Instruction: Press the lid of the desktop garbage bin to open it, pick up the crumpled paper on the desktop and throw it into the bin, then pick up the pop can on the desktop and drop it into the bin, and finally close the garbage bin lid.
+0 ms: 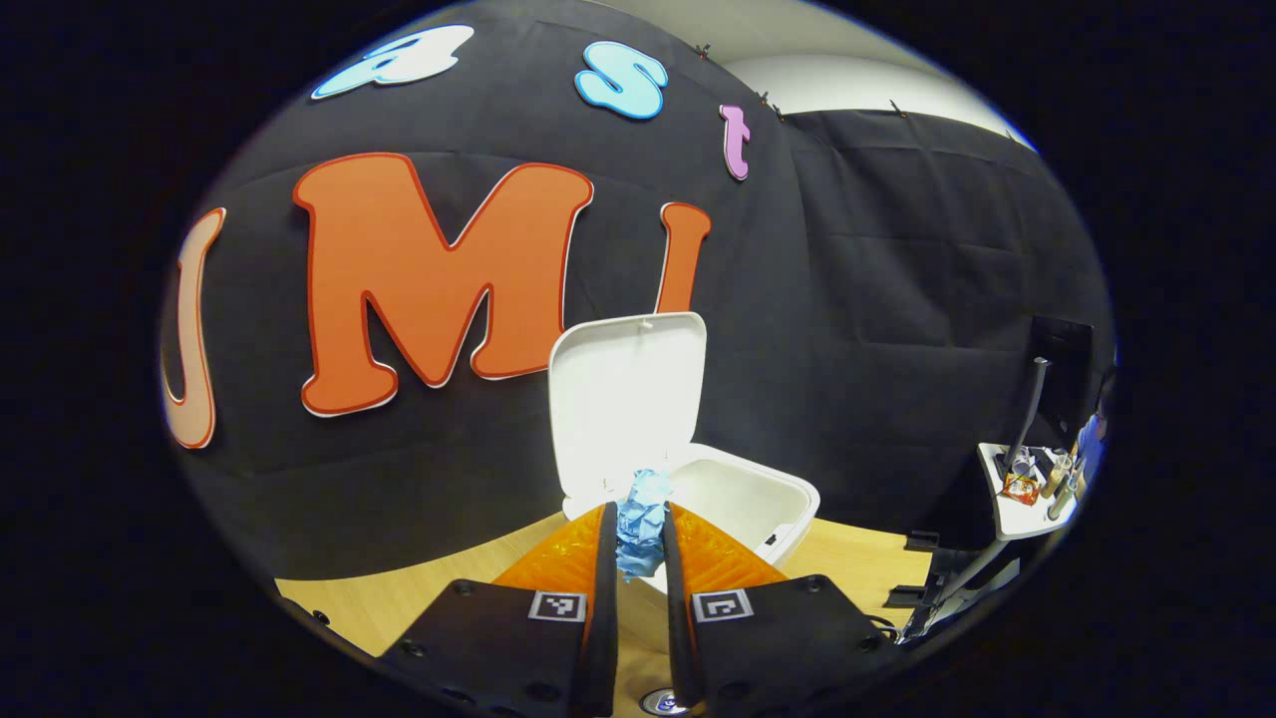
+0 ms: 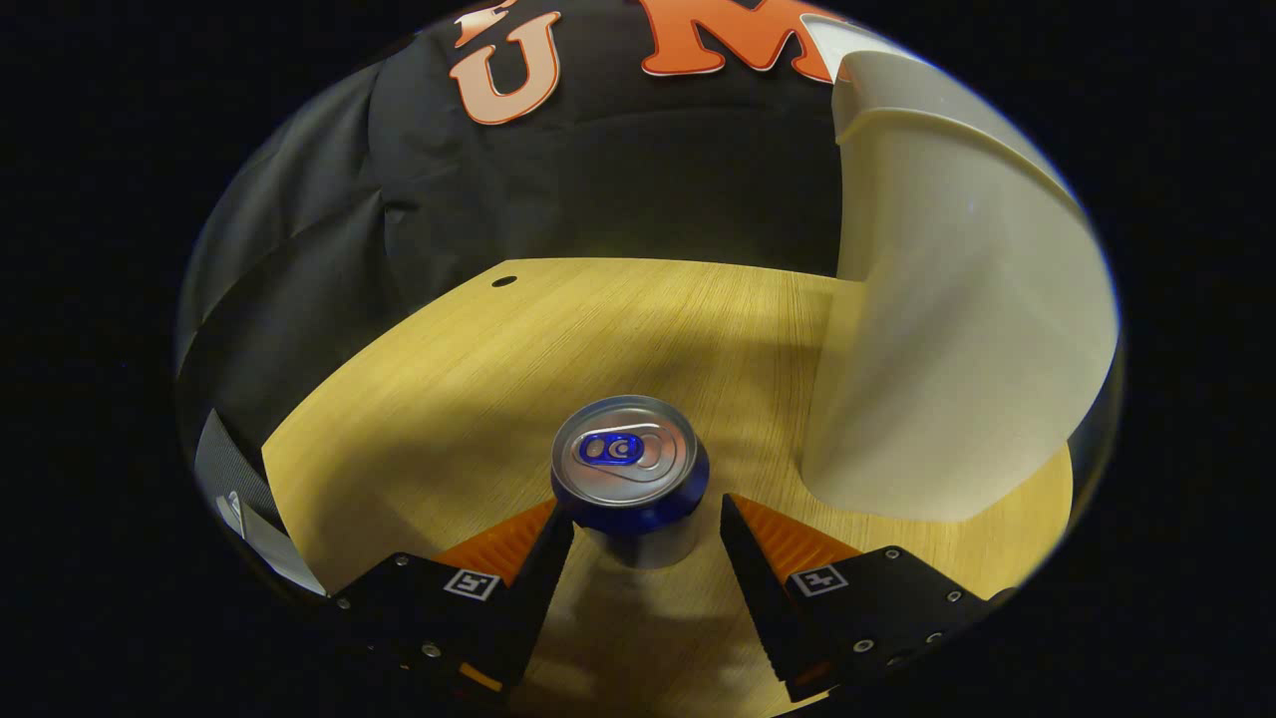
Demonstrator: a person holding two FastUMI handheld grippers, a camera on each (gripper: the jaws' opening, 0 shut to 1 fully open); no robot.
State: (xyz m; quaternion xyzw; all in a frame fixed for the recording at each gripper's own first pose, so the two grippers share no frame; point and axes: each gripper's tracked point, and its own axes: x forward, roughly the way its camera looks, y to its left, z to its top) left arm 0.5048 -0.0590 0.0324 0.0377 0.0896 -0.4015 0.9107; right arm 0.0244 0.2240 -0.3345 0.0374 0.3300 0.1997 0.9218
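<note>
In the left gripper view the white garbage bin (image 1: pixel 743 504) stands on the wooden desk with its lid (image 1: pixel 623 399) tipped up at the back. My left gripper (image 1: pixel 638 524) is shut on the crumpled blue paper (image 1: pixel 643 524), held just in front of the bin's open mouth. In the right gripper view the pop can (image 2: pixel 630 469), silver top with a blue tab, stands upright on the desk. My right gripper (image 2: pixel 646 514) is open, one finger on each side of the can, with gaps to both. The bin's white wall (image 2: pixel 947 329) rises close on the right.
The wooden desk (image 2: pixel 478 379) has a small hole (image 2: pixel 503 281) near its far edge. Black cloth walls close the back. In the left gripper view a small white side table (image 1: pixel 1027 499) with bottles and a black stand sits far right.
</note>
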